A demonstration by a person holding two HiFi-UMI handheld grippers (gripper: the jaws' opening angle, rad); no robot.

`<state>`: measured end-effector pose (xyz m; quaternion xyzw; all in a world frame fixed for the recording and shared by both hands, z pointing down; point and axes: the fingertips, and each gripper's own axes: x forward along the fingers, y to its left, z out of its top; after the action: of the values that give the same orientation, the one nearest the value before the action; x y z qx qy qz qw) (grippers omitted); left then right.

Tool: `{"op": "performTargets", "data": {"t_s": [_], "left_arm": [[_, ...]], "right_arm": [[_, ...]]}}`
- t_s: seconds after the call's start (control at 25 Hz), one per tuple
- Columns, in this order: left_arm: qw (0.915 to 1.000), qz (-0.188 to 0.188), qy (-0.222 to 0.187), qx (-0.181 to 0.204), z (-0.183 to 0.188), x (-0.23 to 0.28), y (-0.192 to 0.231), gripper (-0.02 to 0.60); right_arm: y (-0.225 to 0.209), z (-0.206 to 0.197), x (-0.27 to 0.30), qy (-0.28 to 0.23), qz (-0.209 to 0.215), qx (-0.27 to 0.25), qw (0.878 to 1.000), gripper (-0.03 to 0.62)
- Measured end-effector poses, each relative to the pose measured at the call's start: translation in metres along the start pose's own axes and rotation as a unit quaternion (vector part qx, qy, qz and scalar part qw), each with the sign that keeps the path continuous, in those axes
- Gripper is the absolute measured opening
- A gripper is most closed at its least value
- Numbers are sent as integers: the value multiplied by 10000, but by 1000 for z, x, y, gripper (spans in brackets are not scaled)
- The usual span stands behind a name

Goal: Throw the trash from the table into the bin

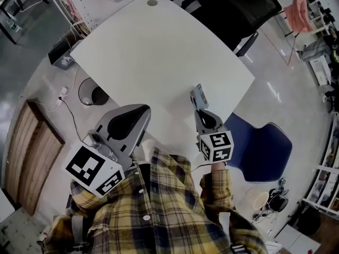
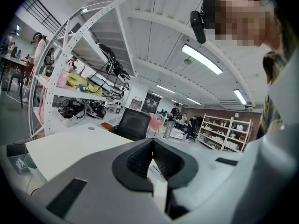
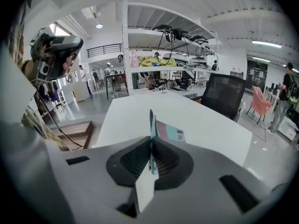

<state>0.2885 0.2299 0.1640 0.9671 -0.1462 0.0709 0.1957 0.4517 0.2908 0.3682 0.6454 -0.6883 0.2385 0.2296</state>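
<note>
A flat light-blue packet (image 1: pixel 198 96) with a pink patch stands on edge above the near right part of the white table (image 1: pixel 159 52). My right gripper (image 1: pixel 199 109) is shut on it. In the right gripper view the packet (image 3: pixel 167 130) sticks up past the right gripper (image 3: pixel 152 143), pinched between its pads. My left gripper (image 1: pixel 142 113) hovers over the table's near edge. Its tips meet in the left gripper view (image 2: pixel 153 142), and I make out no object between them. The round bin (image 1: pixel 92 93) with a dark liner stands on the floor left of the table.
A black office chair (image 1: pixel 233 9) stands at the table's far side and a blue chair (image 1: pixel 262 144) at its near right. White shelving (image 3: pixel 163 55) stands beyond the table. Cables and a power strip (image 1: pixel 62 91) lie near the bin. A wooden panel (image 1: pixel 32 152) lies at the left.
</note>
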Motion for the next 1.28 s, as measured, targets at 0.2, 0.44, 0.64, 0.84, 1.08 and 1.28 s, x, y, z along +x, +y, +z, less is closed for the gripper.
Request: {"op": "performTargets", "data": {"t_s": [0.2,0.44,0.64,0.84,1.08,1.28], "left_arm": [[9999,108,-70,-80,-9,-10,-2,8],[9993,282,-196,-173,-7,-28,7,8],[9986,391,-239,-255,-4,-49,32,8],[9976,488,-291,-387,-2,-82,71,8],[9976,467,-285,-425,6,-133,130,8],[9965,623,-406,-373,30,-186,194,8]], "right_arm": [[9,-3,-13,-14,26,-111,9999,6],[25,9,-20,-100,86,-115,9998,6],[45,28,-1,-92,152,-173,9997,6],[76,49,24,-91,131,-211,9997,6],[132,83,63,-96,67,-279,9995,6],[195,128,106,-232,126,-317,9991,6]]}}
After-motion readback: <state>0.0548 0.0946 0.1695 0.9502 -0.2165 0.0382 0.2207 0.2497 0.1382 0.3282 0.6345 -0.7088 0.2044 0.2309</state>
